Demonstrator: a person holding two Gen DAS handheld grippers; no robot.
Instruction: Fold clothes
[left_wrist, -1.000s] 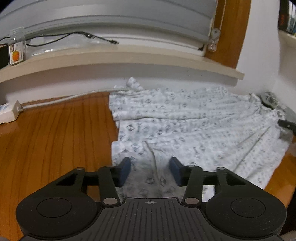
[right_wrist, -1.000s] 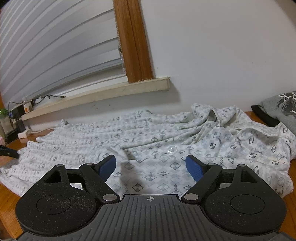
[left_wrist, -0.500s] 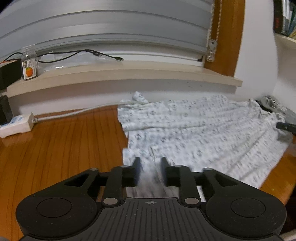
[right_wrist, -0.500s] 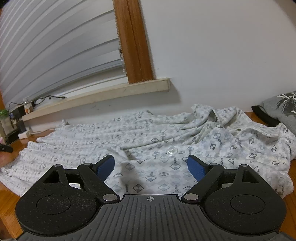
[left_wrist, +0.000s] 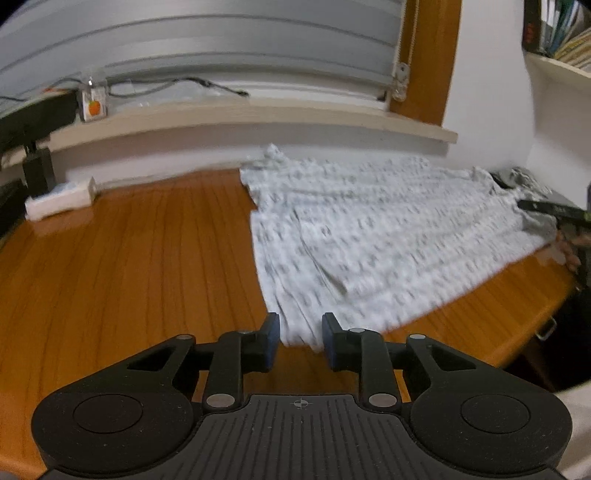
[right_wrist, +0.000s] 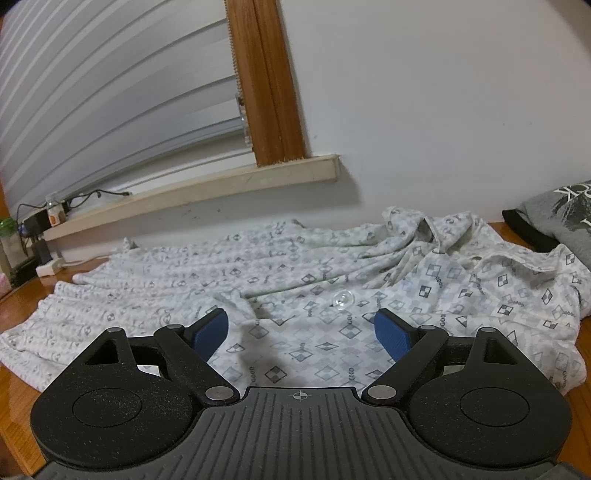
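A white garment with a grey diamond print (left_wrist: 388, 229) lies spread on the wooden table (left_wrist: 129, 266). Its near-left hem corner sits between the pads of my left gripper (left_wrist: 299, 332), whose jaws are closing and pinch the bunched cloth. In the right wrist view the same garment (right_wrist: 295, 266) shows its collar end and a clear button (right_wrist: 341, 298). My right gripper (right_wrist: 301, 328) hangs open just over that part, with nothing pinched. The right gripper's tip (left_wrist: 546, 208) and the hand holding it (left_wrist: 569, 251) also show at the far right of the left wrist view.
A white power strip (left_wrist: 59, 197) with its cable lies at the back left. The window sill (left_wrist: 240, 114) carries a small bottle (left_wrist: 92, 99) and cables. A folded grey T-shirt (right_wrist: 561, 214) lies at the far right. The table's front edge and a drawer handle (left_wrist: 545, 328) are near.
My left gripper's jaws narrowed onto the hem and drew back toward the table's near-left, and the cloth came along and lies flatter. It has left the right wrist view. The right gripper stayed put.
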